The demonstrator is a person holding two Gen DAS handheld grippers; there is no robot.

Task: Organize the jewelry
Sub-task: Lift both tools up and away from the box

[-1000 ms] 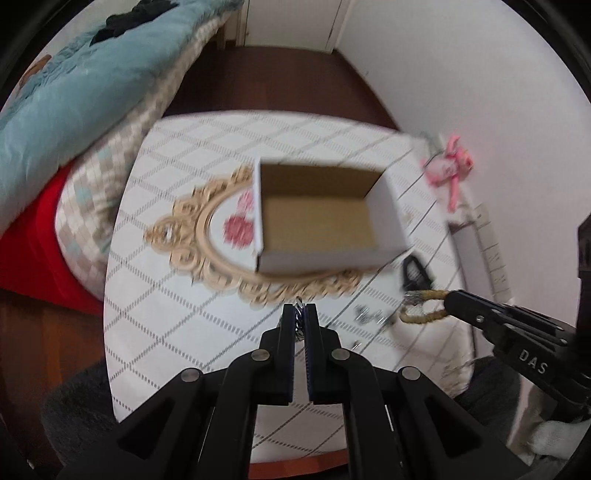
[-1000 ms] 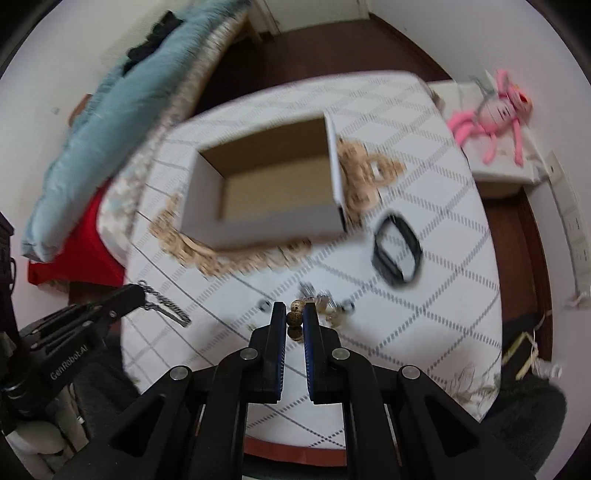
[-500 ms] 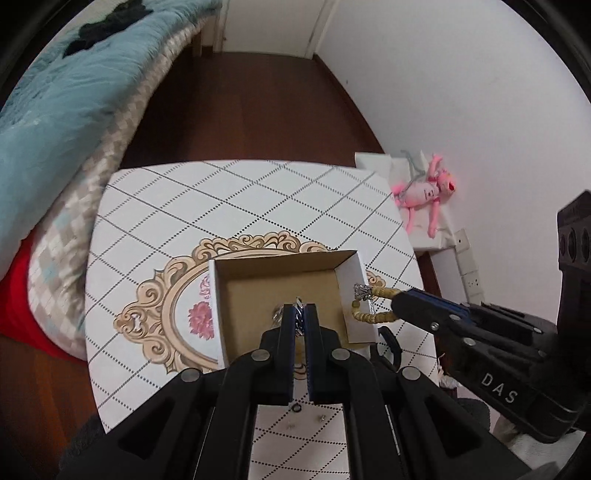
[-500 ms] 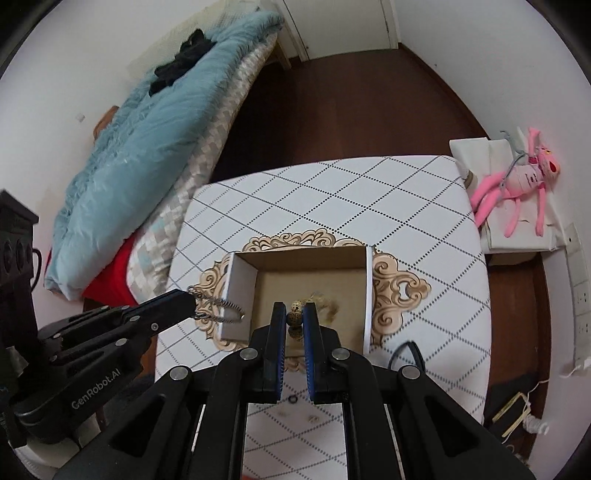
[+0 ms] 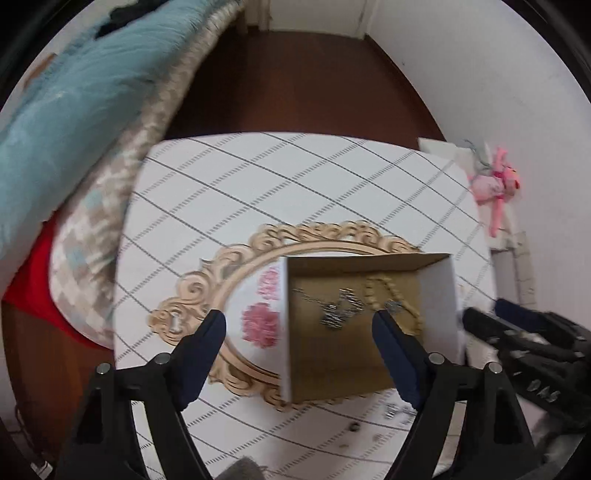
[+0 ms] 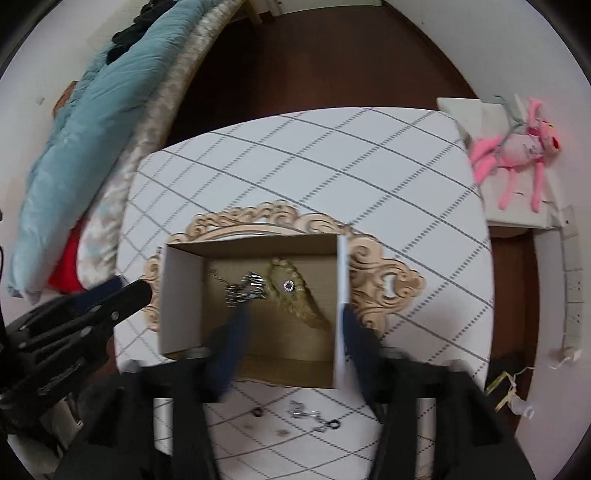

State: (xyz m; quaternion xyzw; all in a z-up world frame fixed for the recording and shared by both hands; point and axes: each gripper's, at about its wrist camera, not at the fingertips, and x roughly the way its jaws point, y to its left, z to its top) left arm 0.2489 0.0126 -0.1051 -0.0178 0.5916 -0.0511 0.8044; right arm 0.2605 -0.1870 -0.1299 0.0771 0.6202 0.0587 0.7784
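Small room: dark brown wood floor (image 6: 332, 66), white walls, a bed along the left side piled with a light blue duvet (image 6: 92, 122) over a beige-patterned blanket (image 5: 96, 236) and something red underneath. Black clothing (image 6: 133, 29) bunched on top of the duvet near the far end. Pink plush toy (image 6: 517, 147) sprawled on a low white stand (image 6: 517, 214) against the right wall, wall sockets just past it.

White table (image 6: 332, 155) with a grey diamond grid, rounded corners. Ornate tan scroll frame (image 6: 384, 277) lying flat mid-table, pink flower print (image 5: 260, 325) inside it. Open cardboard box (image 6: 184, 295) sitting on that frame, a bit nearer the front edge than the far edge. Inside on the box floor: silver chain (image 6: 243, 288) toward the left, gold beaded necklace (image 6: 295, 299) beside it, touching or overlapping it near the middle. A few small silver bits (image 6: 314, 417) loose on the table between the box and the front edge.

Left gripper (image 5: 299, 328) over the box's left wall, jaws spreading apart, nothing pinched between them. Right gripper (image 6: 291, 332) above the box interior, blurred, jaws also widening and let go, the necklace lying loose below.
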